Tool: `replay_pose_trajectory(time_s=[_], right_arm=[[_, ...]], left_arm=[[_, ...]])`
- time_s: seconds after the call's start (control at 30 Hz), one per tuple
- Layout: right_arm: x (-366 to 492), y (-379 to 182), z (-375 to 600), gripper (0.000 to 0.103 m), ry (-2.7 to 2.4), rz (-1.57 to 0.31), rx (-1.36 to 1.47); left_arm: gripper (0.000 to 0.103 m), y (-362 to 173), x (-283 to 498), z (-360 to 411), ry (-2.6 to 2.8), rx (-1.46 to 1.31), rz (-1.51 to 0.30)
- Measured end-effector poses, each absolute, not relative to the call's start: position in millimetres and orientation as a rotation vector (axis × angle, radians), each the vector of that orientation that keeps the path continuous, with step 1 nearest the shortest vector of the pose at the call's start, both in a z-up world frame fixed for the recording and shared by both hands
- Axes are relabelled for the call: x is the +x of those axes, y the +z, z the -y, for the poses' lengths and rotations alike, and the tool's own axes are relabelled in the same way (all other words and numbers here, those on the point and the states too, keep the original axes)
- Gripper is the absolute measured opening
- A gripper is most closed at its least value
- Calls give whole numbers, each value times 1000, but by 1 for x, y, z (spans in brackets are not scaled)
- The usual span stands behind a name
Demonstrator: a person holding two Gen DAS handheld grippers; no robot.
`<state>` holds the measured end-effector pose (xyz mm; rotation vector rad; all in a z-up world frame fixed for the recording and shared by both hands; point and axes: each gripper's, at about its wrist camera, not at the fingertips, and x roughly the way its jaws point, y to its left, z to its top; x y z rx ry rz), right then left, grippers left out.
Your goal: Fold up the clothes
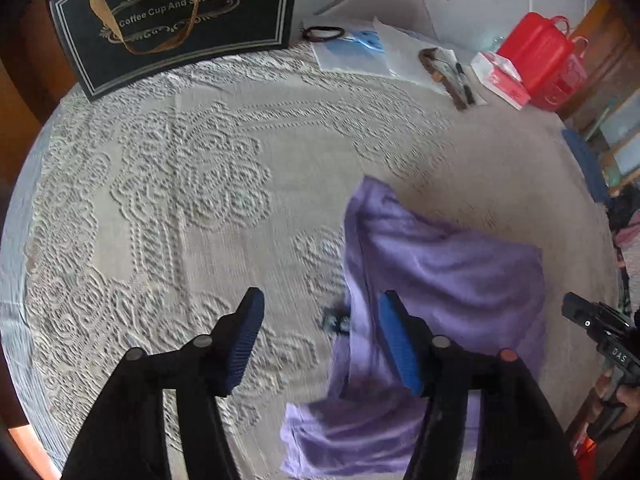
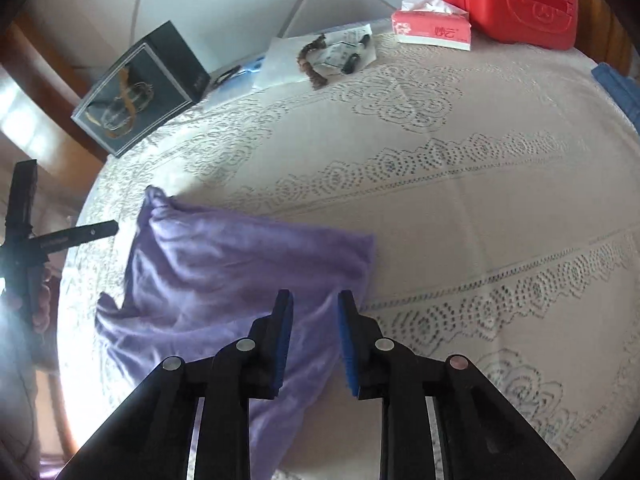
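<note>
While the purple garment lies rumpled on the counter and both the left tongs and right tongs hang open and empty above it, a one-layer pinch risks a crooked fold.

Lace-covered table, purple garment, black box, tissue pack, red case
</note>
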<state>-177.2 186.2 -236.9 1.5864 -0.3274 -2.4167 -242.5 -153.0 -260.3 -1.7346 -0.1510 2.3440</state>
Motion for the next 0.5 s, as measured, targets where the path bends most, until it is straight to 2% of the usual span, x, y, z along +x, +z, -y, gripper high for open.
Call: replay_pose_trajectory(time_s=[0.13,0.17,0.23,0.3,0.4,0.5], right_arm=[[-151,-240,-172,23,-2365,357,1595],[-146,-242,-169,23,-2350,367,1599],[-138,-249,-159,23,-2310,361,1618],[-130,-257,-150,23,-2273,346,1638],[-124,-275,-144,22,-2265,281,1721],[-123,-278,-152,19,-2273,321,1734]], left_arm=[[59,-273,-227,149,2275,-1751,154],[55,-277,-226,145,2258,-1762,143],[18,-286,-225,138,2228,-1789,108],[6,-289,-226,137,2244,-1805,81],[6,-285,-232,142,2339,-1804,28],[6,-270,-239,158,2522,-1755,-56]])
